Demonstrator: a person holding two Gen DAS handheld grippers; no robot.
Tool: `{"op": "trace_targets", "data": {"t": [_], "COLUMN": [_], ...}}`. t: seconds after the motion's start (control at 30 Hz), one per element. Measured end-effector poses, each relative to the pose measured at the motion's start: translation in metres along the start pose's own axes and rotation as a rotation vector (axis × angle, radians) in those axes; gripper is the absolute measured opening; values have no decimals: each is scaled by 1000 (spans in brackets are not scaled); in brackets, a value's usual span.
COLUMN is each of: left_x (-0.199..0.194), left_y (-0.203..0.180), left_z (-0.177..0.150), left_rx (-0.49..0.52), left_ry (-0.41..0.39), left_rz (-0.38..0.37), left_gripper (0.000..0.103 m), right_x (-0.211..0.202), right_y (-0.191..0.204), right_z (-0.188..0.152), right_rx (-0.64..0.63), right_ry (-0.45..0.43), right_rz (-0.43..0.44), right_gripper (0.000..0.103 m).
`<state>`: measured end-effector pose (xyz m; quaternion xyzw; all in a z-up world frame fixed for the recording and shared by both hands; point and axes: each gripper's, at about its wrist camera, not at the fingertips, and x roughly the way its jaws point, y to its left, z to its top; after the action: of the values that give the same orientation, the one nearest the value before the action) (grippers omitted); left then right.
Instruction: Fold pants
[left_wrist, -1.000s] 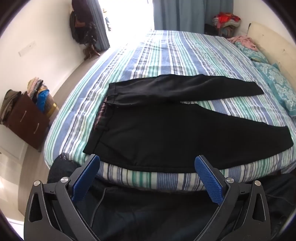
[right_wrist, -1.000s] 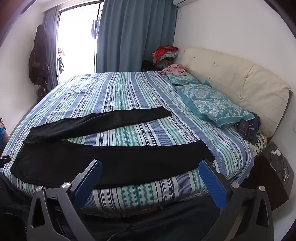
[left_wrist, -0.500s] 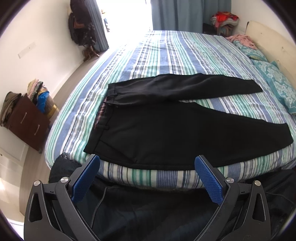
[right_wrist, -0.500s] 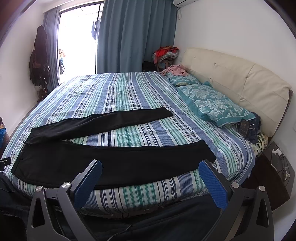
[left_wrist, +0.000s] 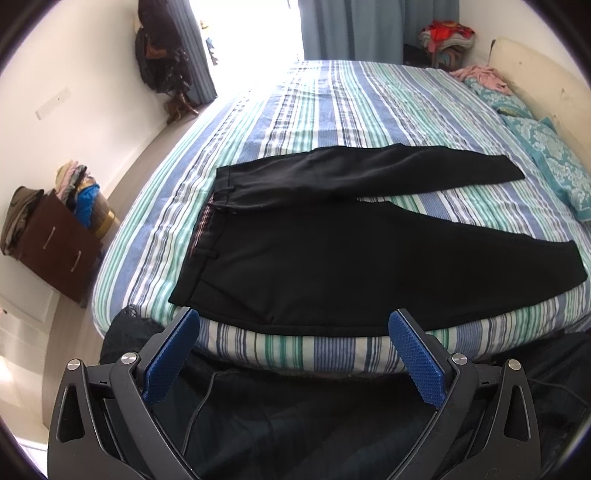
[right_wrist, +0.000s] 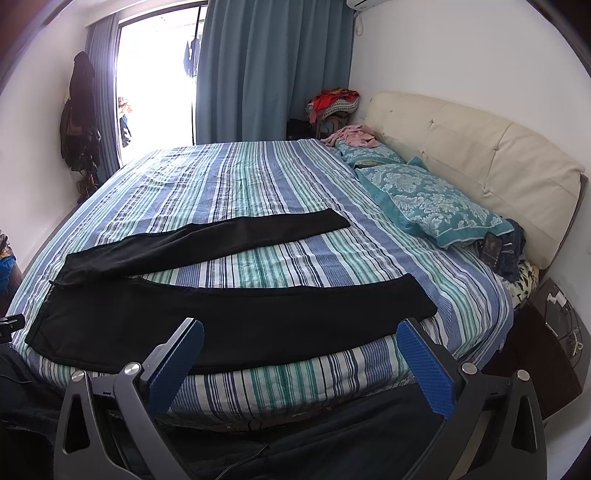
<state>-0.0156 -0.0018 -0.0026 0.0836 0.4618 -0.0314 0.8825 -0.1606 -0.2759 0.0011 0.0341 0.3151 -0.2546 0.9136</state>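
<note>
Black pants (left_wrist: 332, 258) spread flat on the striped bed (left_wrist: 351, 103), unfolded, waistband (left_wrist: 201, 236) toward the bed's left edge, legs running off to the right toward the headboard (right_wrist: 480, 147). Near leg lying along the front edge of the mattress, its hem (right_wrist: 421, 299) short of the teal patterned pillow (right_wrist: 424, 199). Far leg angled away from the near one, a wedge of striped sheet showing between them, its hem (right_wrist: 336, 221) further up the bed. Legs joined only at the seat, well apart at the hems.

Left gripper (left_wrist: 291, 354) hanging in front of the mattress edge, below the seat of the pants; fingers (left_wrist: 171, 354) spread wide, blue pads facing each other, nothing between them, not touching the cloth. Right gripper (right_wrist: 299, 363) likewise held off the bed's front edge, below the near leg; fingers (right_wrist: 424, 369) released and wide apart, grasping nothing.

Dark fabric and a thin cable low in both views, under the grippers. Beyond the bed: blue curtain (right_wrist: 273, 66) beside a bright window, dark coats (right_wrist: 79, 114) hanging on the left wall, a heap of red and striped clothes (right_wrist: 334, 101) in the far corner, a pink garment (right_wrist: 352, 134) at the head of the bed. Brown drawer unit (left_wrist: 55, 247) with piled clothes against the left wall in the left wrist view.
</note>
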Motion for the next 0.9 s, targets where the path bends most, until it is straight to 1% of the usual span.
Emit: {"op": "trace_targets", "data": {"t": [0.9], "left_x": [-2], "left_y": [-4], "left_z": [-3], "left_rx": [22], "left_ry": [3], "left_rz": [15], "left_gripper": [102], "right_x": [1], "right_y": [5], "right_z": [-1], "right_rx": [5], "right_ry": [5], "right_rz": [25], "right_gripper": [103]}}
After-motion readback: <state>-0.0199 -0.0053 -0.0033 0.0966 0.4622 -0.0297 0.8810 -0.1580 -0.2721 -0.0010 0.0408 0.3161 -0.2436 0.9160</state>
